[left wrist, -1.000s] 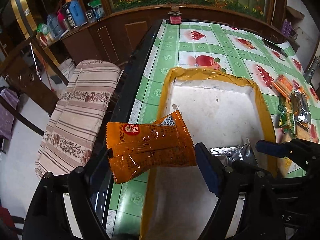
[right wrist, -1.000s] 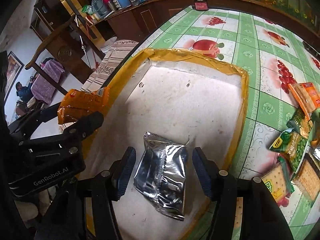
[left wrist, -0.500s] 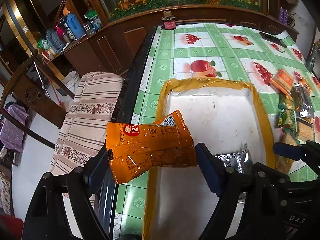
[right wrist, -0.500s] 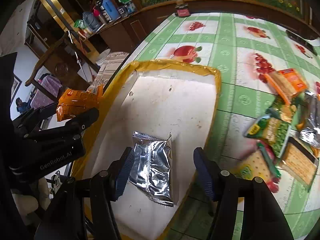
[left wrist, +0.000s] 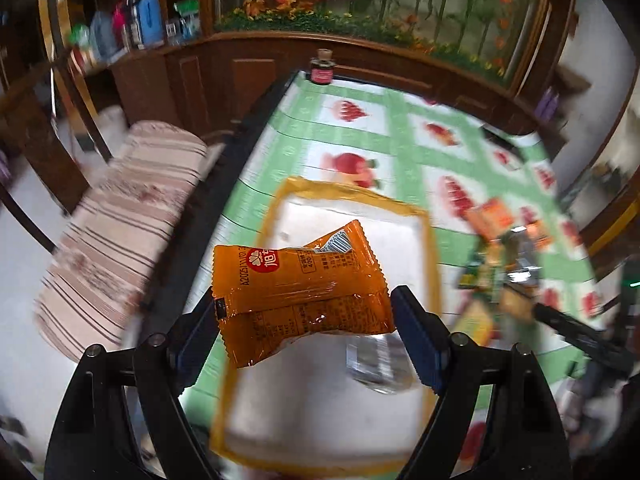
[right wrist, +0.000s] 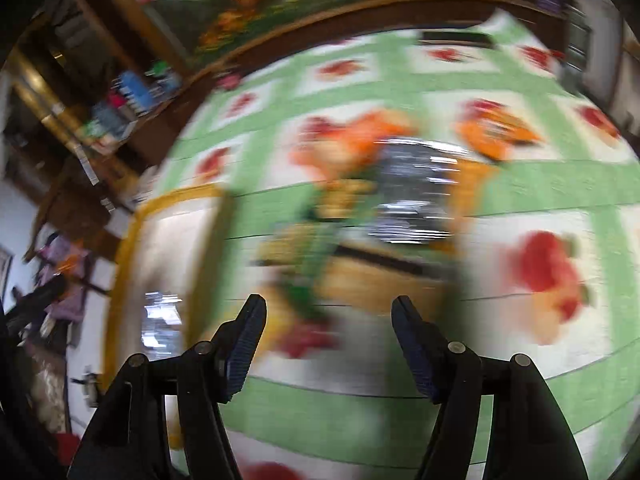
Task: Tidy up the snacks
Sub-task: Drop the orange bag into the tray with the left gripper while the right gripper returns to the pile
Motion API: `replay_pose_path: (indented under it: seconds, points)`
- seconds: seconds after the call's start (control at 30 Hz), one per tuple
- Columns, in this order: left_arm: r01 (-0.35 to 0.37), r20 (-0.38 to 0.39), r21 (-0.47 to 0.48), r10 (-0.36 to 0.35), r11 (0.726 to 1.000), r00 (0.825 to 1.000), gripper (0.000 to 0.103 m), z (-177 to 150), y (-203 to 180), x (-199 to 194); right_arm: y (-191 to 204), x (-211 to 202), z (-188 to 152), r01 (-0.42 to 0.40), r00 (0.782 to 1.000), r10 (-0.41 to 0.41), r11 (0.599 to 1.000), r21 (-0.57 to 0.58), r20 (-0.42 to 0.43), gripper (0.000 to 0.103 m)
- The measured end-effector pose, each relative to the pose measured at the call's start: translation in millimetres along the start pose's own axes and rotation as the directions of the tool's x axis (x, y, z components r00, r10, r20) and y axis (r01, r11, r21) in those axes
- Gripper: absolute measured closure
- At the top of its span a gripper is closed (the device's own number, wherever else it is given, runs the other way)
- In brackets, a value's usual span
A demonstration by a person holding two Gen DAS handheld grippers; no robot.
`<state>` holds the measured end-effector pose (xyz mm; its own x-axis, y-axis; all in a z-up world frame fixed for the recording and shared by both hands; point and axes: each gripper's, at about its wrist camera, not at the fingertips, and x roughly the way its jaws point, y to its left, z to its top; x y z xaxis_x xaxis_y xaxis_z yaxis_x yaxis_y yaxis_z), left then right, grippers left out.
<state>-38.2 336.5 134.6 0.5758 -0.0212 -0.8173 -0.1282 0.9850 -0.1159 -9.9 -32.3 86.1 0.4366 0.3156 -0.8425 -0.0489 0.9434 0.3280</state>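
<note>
Left gripper holds an orange snack packet across its width, blue fingers pressed on both ends, packet bowed a bit and hanging in the air above the near-left part of the tray. The tray is white inside with a yellow taped rim and sits on the desk, which has a green fruit-print cloth. One silver foil packet already lies in the tray, near-right part.

Right gripper has nothing between its fingers and they are spreading wider. It is over the desk to the right of the tray, pointing at the loose snack pile; that view is heavily smeared, so single packets are hard to tell apart: silver foil in the middle, orange ones behind, green and cracker-coloured ones nearer.

Step in hand, by my reading: drop the orange packet in the tray and fetch the next one.

To do it well:
- bring the left packet lower over bare tray floor before letting go, left of the silver one, so it doesn't land on the rim
- right side: settle above a packet at the pile's edge, straddle its narrow side, close on one only
- keep the two grippers apart at the tray's right rim
</note>
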Motion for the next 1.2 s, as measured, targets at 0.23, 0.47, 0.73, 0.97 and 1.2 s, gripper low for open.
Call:
replay_pose_path:
  seconds: [0.23, 0.47, 0.73, 0.97, 1.2]
  points:
    - [0.088, -0.028, 0.074, -0.087, 0.993, 0.996, 0.019, -25, -57, -7, -18, 16, 21, 0.015, 1.000, -0.017, 0.996, -0.083, -0.020, 0.035]
    - [0.218, -0.102, 0.208, -0.201, 0.954, 0.974, 0.019, -37, -118, 7, 13, 55, 18, 0.028, 0.995, -0.060, 0.930, -0.365, -0.076, 0.028]
    - [0.111, -0.043, 0.120, -0.107, 0.987, 0.993, 0.016, -27, -93, 8, -4, 59, 10, 0.011, 0.993, -0.047, 0.951, -0.309, -0.109, 0.027]
    - [0.274, -0.190, -0.117, -0.292, 0.955, 0.937, 0.008, -15, -24, 38, -4, 51, 7, 0.012, 0.993, -0.046, 0.954, -0.298, -0.105, 0.027]
    - [0.230, -0.134, -0.187, -0.256, 0.955, 0.957, 0.008, -21, 2, 14, -2, 30, 4, -0.005, 0.998, -0.012, 0.968, -0.252, -0.064, 0.027]
